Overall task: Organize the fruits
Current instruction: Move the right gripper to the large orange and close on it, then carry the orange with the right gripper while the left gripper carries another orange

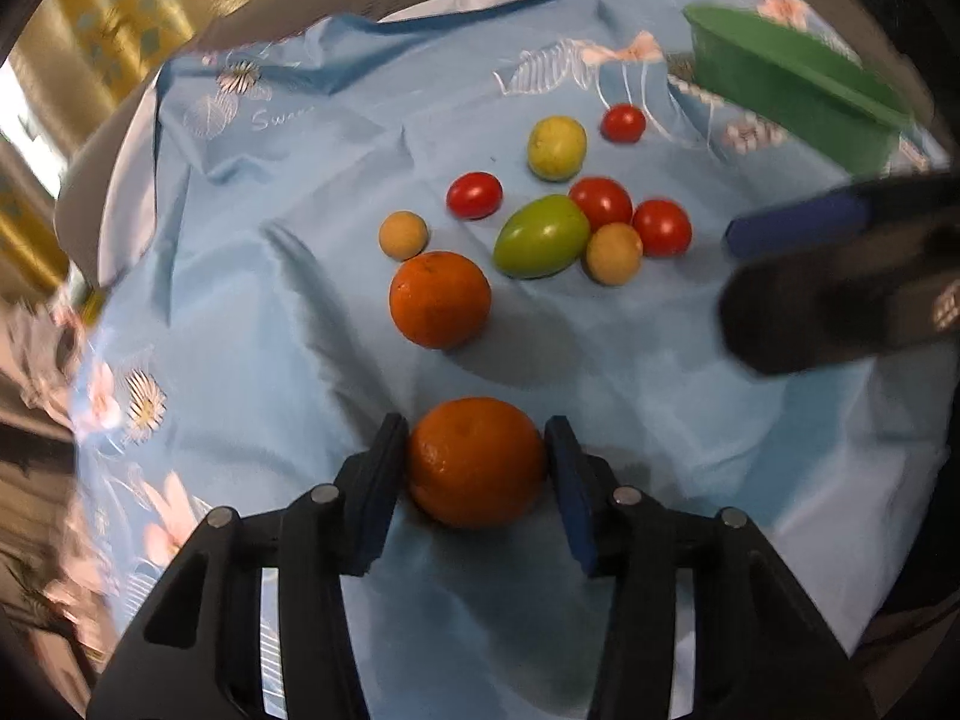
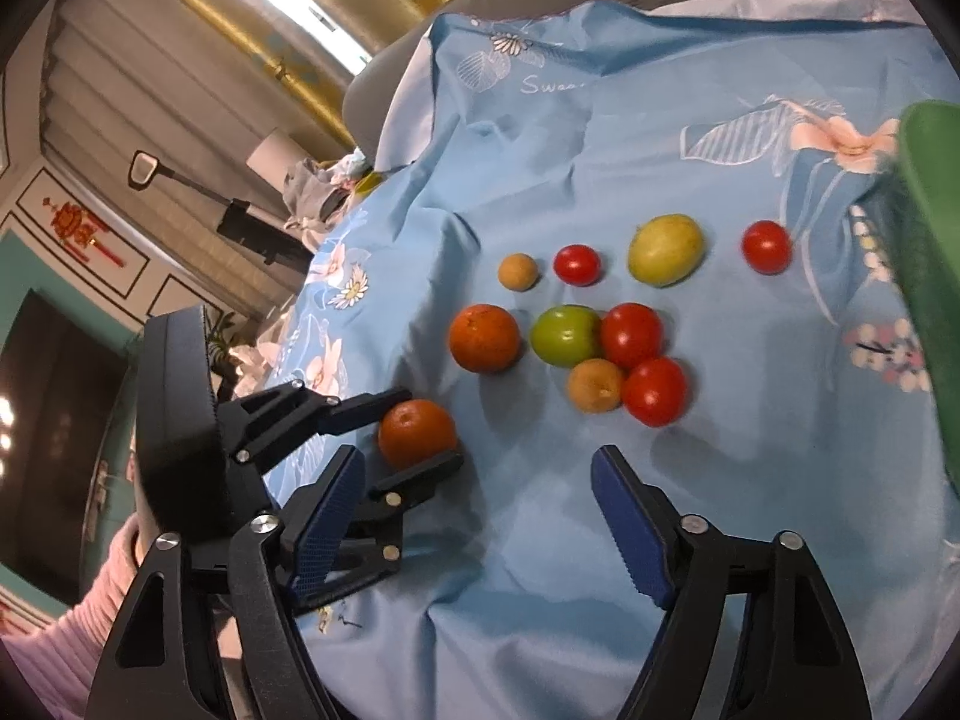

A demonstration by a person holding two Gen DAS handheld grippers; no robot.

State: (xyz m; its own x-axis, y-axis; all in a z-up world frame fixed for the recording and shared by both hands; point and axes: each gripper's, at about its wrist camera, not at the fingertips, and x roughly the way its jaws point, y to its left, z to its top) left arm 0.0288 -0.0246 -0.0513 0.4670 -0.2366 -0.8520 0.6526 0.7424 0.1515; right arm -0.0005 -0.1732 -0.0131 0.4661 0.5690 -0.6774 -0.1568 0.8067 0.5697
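Observation:
My left gripper (image 1: 477, 444) is shut on an orange (image 1: 475, 461) low over the blue cloth; the right wrist view shows that gripper (image 2: 420, 426) clamping the same orange (image 2: 416, 433). A second orange (image 1: 440, 299) lies just beyond it. Further on lie a green fruit (image 1: 542, 235), a yellow-green fruit (image 1: 557, 147), several red tomatoes such as the left one (image 1: 474, 195), and two small tan fruits (image 1: 403, 234) (image 1: 614, 253). My right gripper (image 2: 480, 492) is open and empty above bare cloth, near the fruit cluster (image 2: 567, 335).
A green bowl (image 1: 798, 84) stands at the far right of the cloth, seen as a green edge in the right wrist view (image 2: 930, 228). The floral blue cloth (image 1: 270, 312) is wrinkled and drapes off at the left. The right gripper's body (image 1: 840, 288) hangs at the right.

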